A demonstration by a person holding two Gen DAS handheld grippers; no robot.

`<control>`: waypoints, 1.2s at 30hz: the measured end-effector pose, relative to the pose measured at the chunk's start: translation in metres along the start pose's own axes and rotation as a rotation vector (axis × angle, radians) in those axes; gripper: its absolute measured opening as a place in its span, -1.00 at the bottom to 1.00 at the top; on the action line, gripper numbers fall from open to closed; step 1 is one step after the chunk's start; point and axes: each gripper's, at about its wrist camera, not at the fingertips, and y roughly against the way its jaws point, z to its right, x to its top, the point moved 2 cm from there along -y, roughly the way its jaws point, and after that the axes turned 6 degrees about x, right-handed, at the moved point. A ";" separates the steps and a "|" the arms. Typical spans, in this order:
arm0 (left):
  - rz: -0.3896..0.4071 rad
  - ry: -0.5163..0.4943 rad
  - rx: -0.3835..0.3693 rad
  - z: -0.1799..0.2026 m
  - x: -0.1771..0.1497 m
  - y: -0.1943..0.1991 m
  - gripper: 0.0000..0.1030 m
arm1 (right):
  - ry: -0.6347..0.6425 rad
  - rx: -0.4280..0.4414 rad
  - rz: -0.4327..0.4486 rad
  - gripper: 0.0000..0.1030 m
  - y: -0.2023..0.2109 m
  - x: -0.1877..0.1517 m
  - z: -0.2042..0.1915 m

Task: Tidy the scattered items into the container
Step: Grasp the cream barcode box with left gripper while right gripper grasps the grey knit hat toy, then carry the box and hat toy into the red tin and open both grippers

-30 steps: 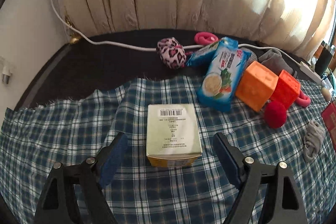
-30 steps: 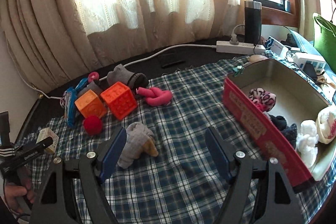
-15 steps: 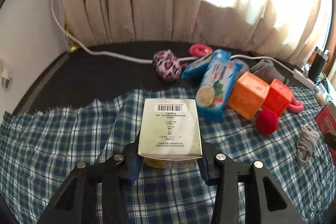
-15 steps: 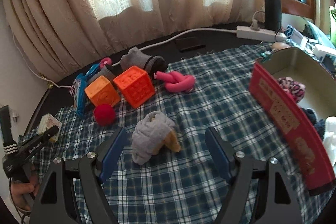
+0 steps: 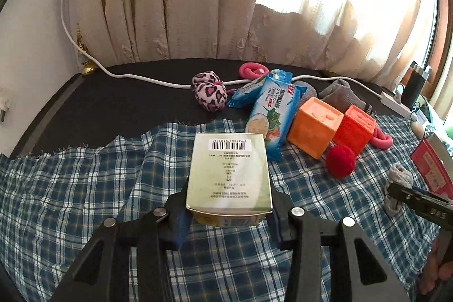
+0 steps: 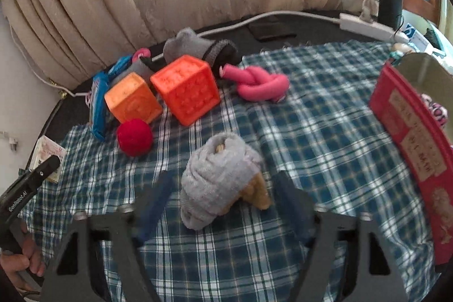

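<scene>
Left gripper (image 5: 229, 217): your jaws have just closed and now clamp the pale green cardboard box (image 5: 229, 174) by its two sides, barcode face up, near centre over the blue plaid cloth (image 5: 85, 203).
Right gripper (image 6: 223, 200): your jaws have just been closing, and the rolled grey sock (image 6: 218, 180) lies between them on the cloth; the blur hides whether the pads touch it.
Red felt ball (image 6: 134, 136): left of the sock, farther off.
Two orange rubber cubes (image 6: 187, 88): side by side, just beyond the ball.
Knotted pink foam tube (image 6: 260, 84): right of the cubes.
Red-sided container (image 6: 410, 132): right edge, a spotted roll showing inside.
Blue snack packets (image 5: 271, 115): far of the box, beside the cubes.
</scene>
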 end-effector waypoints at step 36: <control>0.071 -0.286 -0.289 0.198 0.020 0.072 -0.11 | -0.296 -0.295 0.378 -0.05 0.187 -0.015 0.191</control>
